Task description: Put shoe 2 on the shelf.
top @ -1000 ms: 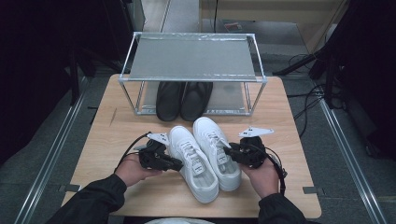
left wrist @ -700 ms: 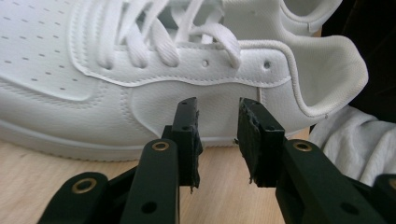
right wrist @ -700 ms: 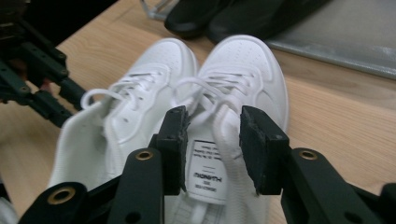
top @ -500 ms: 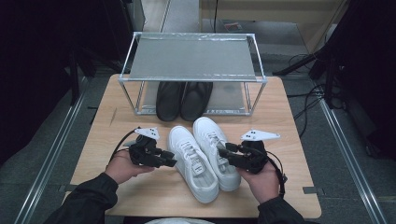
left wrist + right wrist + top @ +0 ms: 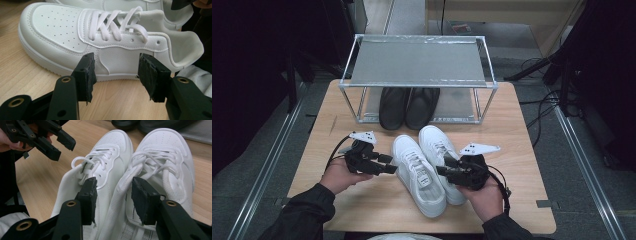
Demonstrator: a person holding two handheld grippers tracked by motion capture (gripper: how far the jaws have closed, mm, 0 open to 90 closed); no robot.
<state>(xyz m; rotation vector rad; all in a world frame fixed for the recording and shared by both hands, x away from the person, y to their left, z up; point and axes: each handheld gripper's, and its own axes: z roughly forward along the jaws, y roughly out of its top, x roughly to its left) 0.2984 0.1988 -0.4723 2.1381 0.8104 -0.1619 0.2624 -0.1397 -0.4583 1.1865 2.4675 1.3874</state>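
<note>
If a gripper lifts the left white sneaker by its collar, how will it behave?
The left white sneaker probably keeps its shape: the stitched upper looks firm. The padded collar may fold under the pads. The loose laces would likely dangle. It seems light.

The white sneakers (image 5: 427, 170) are showing smooth, faintly sheeny leather-like uppers with woven cloth laces; the table (image 5: 522, 150) is looking like pale matt wood; the black shoes (image 5: 408, 107) are gleaming softly; the rack (image 5: 419, 62) is showing dull metal tubes, and the gripper pads (image 5: 88, 75) are looking rough and matt
</note>
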